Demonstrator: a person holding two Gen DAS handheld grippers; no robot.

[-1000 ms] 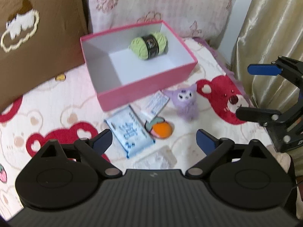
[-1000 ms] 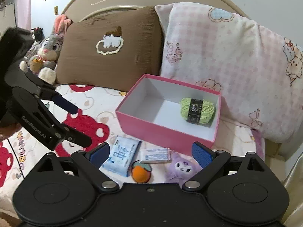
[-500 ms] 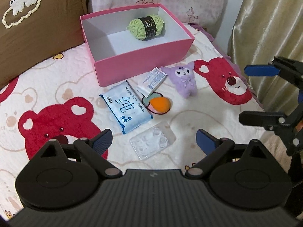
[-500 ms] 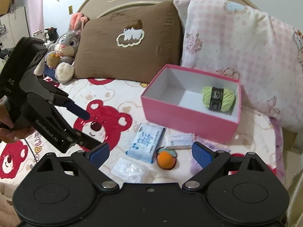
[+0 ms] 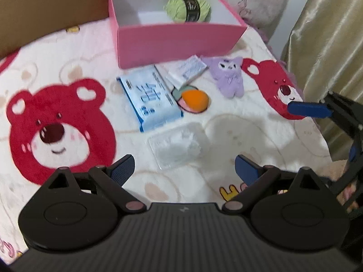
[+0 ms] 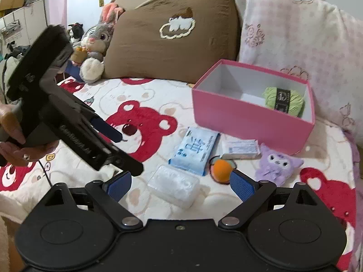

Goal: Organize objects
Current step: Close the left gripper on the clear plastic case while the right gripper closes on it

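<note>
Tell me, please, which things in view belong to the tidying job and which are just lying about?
Belong to the job:
- open pink cardboard box
- green yarn ball, already inside
- blue tissue pack
- white paper sachet
- orange plush toy
- purple plush doll
- clear plastic packet

Just lying about:
- brown pillow
- grey rabbit plush

wrist views, facing pink box (image 5: pixel 179 38), shared bedspread (image 6: pixel 158 104)

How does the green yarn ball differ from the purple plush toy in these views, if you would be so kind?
The green yarn ball lies inside the pink box; the purple plush toy lies outside it on the bedspread. The yarn ball is a rounded skein with a dark paper band; the plush toy has ears, a face and limbs. Both look soft, and neither gripper is touching either one.
</note>
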